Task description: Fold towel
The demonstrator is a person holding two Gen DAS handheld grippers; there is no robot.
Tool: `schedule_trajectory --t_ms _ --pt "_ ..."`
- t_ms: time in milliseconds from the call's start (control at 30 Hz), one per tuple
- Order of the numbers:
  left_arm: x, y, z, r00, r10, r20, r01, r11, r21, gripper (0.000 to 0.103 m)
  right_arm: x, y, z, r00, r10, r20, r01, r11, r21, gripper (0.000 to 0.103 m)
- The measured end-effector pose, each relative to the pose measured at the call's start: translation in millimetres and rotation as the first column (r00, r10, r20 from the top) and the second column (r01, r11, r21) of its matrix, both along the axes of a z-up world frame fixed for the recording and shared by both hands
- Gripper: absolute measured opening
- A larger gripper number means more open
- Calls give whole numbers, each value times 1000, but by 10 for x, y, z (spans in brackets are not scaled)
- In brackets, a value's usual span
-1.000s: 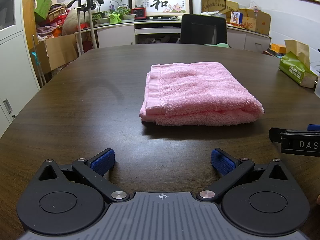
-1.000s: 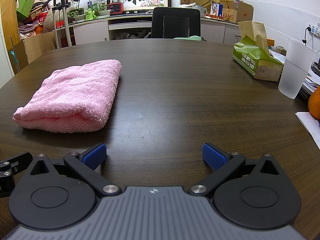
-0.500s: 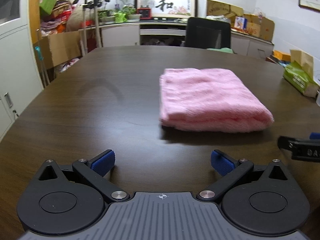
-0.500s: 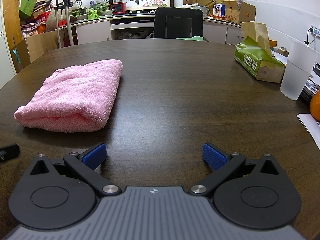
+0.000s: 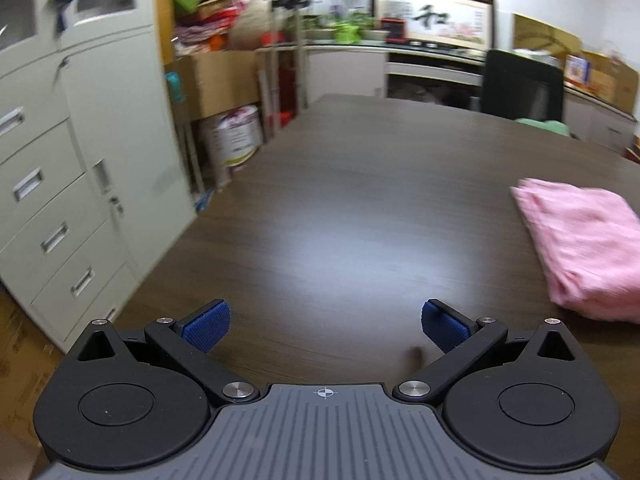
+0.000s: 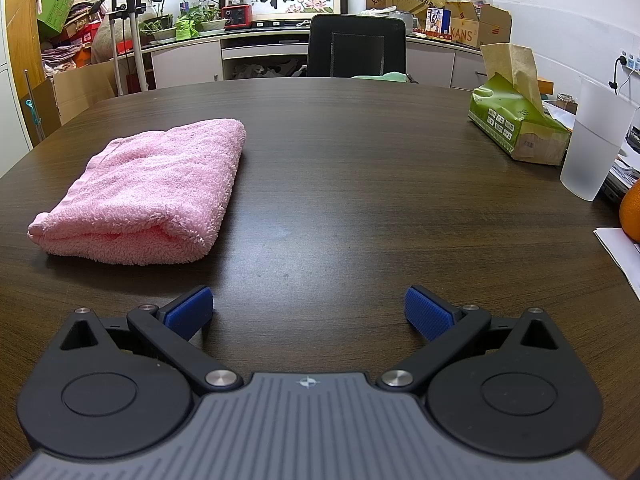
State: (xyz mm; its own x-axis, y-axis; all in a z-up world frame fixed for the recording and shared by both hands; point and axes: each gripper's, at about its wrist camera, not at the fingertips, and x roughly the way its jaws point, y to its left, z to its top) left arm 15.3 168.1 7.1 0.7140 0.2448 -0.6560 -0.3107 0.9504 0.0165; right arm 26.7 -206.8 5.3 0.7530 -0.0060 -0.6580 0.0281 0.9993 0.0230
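A pink towel lies folded into a thick rectangle on the dark wooden table, left of centre in the right wrist view. In the blurred left wrist view the towel sits at the far right edge. My left gripper is open over the bare table, well left of the towel, with nothing between its blue pads. My right gripper is open too, low over the table, in front and to the right of the towel's near fold.
A green tissue box, a frosted plastic cup, an orange and papers stand at the table's right side. A black chair is at the far edge. White drawers stand beyond the table's left edge.
My left gripper has swung left, away from the towel, which slid from centre to the right edge of its view. The right gripper has barely moved. Both stay open.
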Motion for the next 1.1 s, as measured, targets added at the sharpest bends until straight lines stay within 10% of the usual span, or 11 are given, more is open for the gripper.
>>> schedule_trajectory --t_ms 600,1100 --pt "10 260 -75 999 35 17 -35 999 7 103 25 -162 8 998 -66 10 66 998 13 103" --pt "13 305 -74 998 56 17 -56 998 3 103 244 -1719 32 916 -400 -2 400 916 12 103"
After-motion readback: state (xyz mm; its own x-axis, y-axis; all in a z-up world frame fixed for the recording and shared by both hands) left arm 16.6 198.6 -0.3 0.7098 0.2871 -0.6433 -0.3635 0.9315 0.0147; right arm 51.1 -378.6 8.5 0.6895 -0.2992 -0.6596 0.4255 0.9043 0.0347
